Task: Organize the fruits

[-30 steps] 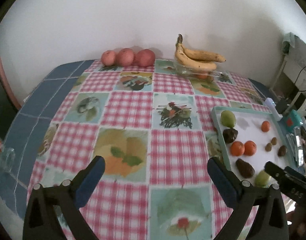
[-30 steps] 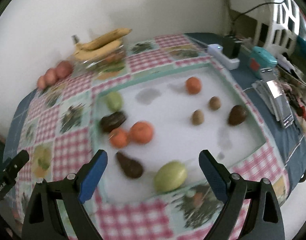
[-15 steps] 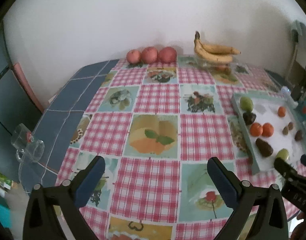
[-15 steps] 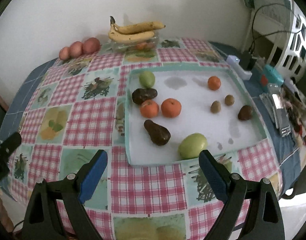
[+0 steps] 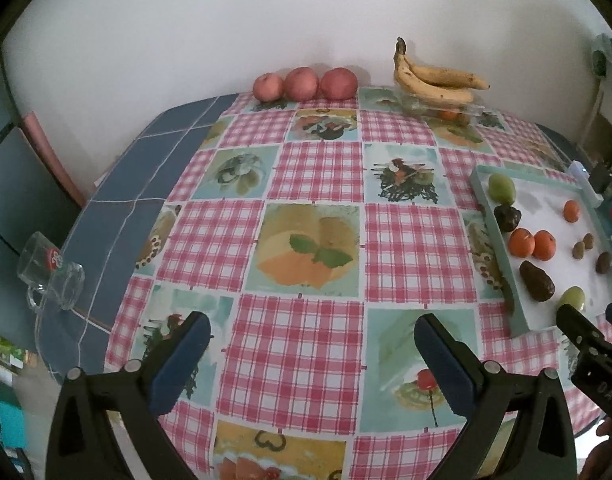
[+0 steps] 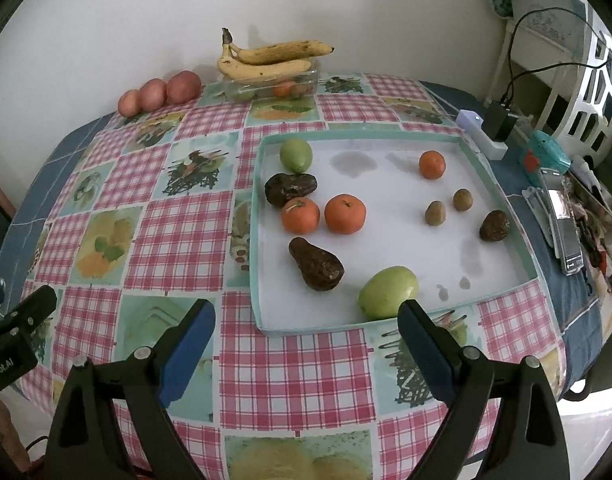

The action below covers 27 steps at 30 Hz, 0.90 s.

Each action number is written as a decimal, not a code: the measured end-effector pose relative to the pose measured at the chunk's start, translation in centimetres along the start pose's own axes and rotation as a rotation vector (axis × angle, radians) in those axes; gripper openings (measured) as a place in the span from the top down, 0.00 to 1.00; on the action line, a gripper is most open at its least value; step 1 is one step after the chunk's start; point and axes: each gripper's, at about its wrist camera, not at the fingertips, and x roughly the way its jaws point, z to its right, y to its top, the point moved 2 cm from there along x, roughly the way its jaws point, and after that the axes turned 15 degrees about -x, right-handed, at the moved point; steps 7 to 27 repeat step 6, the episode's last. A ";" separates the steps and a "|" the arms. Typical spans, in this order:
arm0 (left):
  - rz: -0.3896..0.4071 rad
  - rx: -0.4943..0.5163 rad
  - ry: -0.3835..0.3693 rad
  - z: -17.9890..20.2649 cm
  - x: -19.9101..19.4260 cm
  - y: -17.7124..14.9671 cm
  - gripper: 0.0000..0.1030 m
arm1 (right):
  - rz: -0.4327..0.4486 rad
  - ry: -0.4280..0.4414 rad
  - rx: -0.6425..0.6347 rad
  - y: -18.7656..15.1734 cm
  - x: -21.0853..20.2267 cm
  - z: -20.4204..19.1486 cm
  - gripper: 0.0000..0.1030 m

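— Where does the fruit sit right now?

— Most of it lies loose in the shallow tray (image 6: 262, 322) on the right part of the bench (image 6: 178, 240). Two green fruits: one (image 6: 387, 286) at the near rim, another (image 6: 296, 155) at the far left corner. Three mandarins: two (image 6: 300, 215) (image 6: 345, 214) side by side, a third (image 6: 431, 164) well apart toward the back. Two small kiwis (image 6: 435, 213) (image 6: 462, 199) lie near each other, and there are three dark avocados (image 6: 315, 264) (image 6: 290, 189) (image 6: 494, 225). Against the wall, three red apples (image 5: 302, 83) stand in a row, and bananas (image 6: 272, 58) rest on a clear container (image 6: 274, 87).

— And the tools?

— Both are spread wide and hold nothing. The right tool (image 6: 306, 344) hovers over the cloth just short of the tray's near rim; the left tool (image 5: 311, 354) hangs over bare checked cloth, well apart from any fruit.

— How would you expect the fruit to handle?

— The mandarins look light and round — likely to roll if nudged, so I'd close across the widest part. The near green fruit seems firm and smooth (perhaps a bit slippery), so a centred grip matters. The dark avocados look wrinkled and possibly soft; I'd take the pear-shaped one across its fat end, gently. The kiwis are small, so the fingers would need to come in low.

— Any risk?

— Squeezing a soft avocado too hard, or knocking a mandarin into its neighbour.
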 end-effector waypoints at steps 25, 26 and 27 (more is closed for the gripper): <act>0.020 0.031 -0.011 0.5 -0.6 -0.2 0.00 | 0.000 0.000 0.004 0.0 0.0 0.1 0.10; 0.020 0.031 -0.011 0.5 -0.6 -0.2 0.00 | 0.000 0.000 0.004 0.0 0.0 0.1 0.10; 0.020 0.031 -0.011 0.5 -0.6 -0.2 0.00 | 0.000 0.000 0.004 0.0 0.0 0.1 0.10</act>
